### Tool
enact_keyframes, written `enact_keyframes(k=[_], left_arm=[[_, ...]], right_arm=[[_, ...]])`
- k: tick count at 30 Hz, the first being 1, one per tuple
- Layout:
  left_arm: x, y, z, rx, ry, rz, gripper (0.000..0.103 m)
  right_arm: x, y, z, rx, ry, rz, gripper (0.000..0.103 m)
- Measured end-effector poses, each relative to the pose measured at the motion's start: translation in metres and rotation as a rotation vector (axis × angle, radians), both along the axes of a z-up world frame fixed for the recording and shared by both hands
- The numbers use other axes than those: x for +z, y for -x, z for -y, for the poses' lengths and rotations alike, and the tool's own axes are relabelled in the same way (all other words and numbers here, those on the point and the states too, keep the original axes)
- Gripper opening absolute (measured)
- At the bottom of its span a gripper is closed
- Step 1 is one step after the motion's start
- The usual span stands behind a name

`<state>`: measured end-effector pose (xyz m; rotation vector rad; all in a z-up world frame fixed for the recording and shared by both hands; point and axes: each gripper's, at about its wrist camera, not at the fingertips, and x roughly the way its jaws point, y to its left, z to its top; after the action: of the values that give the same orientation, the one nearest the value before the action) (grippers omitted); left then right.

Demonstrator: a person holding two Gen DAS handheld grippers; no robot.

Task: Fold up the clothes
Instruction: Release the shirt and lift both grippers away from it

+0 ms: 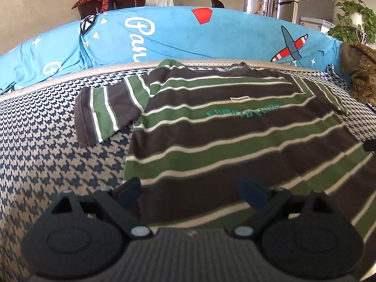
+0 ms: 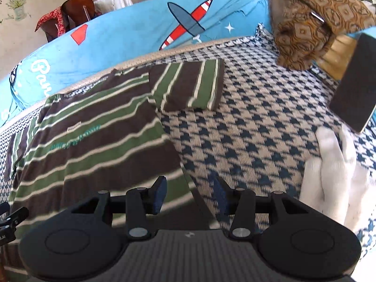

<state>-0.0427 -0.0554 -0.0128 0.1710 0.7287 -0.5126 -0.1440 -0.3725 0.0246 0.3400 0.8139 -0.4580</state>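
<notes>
With the shirt [image 1: 235, 127] laid flat on the sofa seat [image 1: 47, 145], both the left gripper [image 1: 191, 191] and right gripper [image 2: 191, 195] are held wide and empty at its hem, so a hem grasp is judged next.

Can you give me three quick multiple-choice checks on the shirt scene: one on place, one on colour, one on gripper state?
1. Where does the striped T-shirt lie?
A. Spread flat on the houndstooth cover
B. Draped over a chair
C. Hanging from the right gripper

2. What colour is the lettering on the shirt's chest?
A. Red
B. Teal
C. Yellow

3. How do the left gripper and right gripper stand?
A. Both shut on the hem
B. Left shut, right open
C. Both open, holding nothing

Answers:
1. A, the shirt lies flat with both sleeves spread out on the checked cover.
2. B, the printed word shows teal on a green stripe.
3. C, each view shows a wide gap between the fingers with no cloth pinched.
</notes>
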Motion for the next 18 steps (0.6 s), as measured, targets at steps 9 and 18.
enact_keyframes(k=[9, 18], left_arm=[[-0.003, 0.01, -0.008, -0.002, 0.002, -0.006, 0.096], [-0.002, 0.027, -0.022, -0.025, 0.019, -0.012, 0.099]], right_arm=[[-0.009, 0.001, -0.025, 0.07, 0.125, -0.013, 0.013], [-0.007, 0.023, -0.029, -0.116, 0.139, 0.053, 0.002]])
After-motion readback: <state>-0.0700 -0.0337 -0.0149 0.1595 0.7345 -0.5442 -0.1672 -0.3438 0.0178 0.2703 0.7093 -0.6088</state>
